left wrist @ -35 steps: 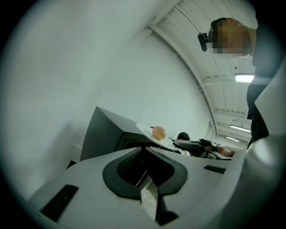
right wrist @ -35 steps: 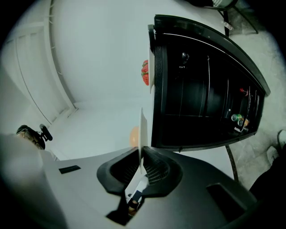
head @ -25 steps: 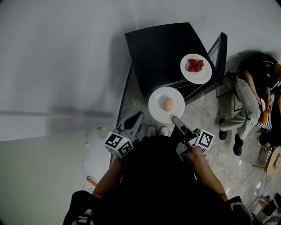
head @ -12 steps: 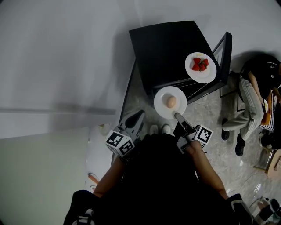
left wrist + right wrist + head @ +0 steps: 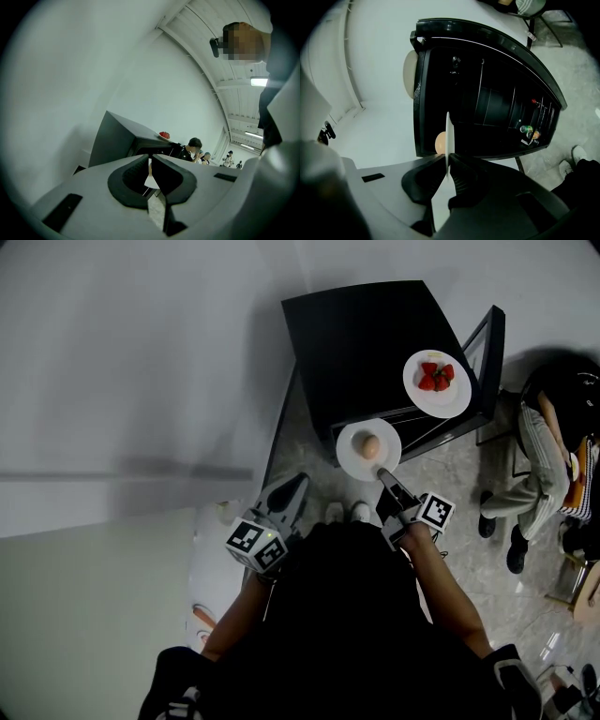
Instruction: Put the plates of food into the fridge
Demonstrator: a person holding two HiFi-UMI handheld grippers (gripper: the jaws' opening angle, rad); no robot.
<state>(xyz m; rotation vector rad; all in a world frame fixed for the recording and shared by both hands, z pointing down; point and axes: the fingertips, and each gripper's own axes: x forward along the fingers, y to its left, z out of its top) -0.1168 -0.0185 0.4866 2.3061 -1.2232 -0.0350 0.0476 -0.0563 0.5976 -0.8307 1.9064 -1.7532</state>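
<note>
Seen from above the person's head, the right hand-held gripper (image 5: 384, 478) is clamped almost fully shut on the near rim of a white plate (image 5: 352, 439). A single egg (image 5: 370, 445) lies on the plate just beyond the jaw tips. Over the last second this hand-held gripper has sunk, taking the plate down with it. The plate now looks smaller and sits directly ahead of the jaws, at the open front of the black fridge (image 5: 370, 338). In the right gripper view the plate (image 5: 447, 133) is edge-on between the pads, with the fridge's dark interior (image 5: 487, 98) straight ahead. It appears lined up with the opening but is not yet inside. Judged from this, the first plate is on its way in and still needs pushing forward onto a shelf. A second plate (image 5: 441, 402) with strawberries (image 5: 435, 377) rests untouched on top of the fridge, beyond and to the right of the right hand-held gripper. The left hand-held gripper (image 5: 296, 486) is held back beside the person's body, its jaws closed to a slit with nothing in them
</note>
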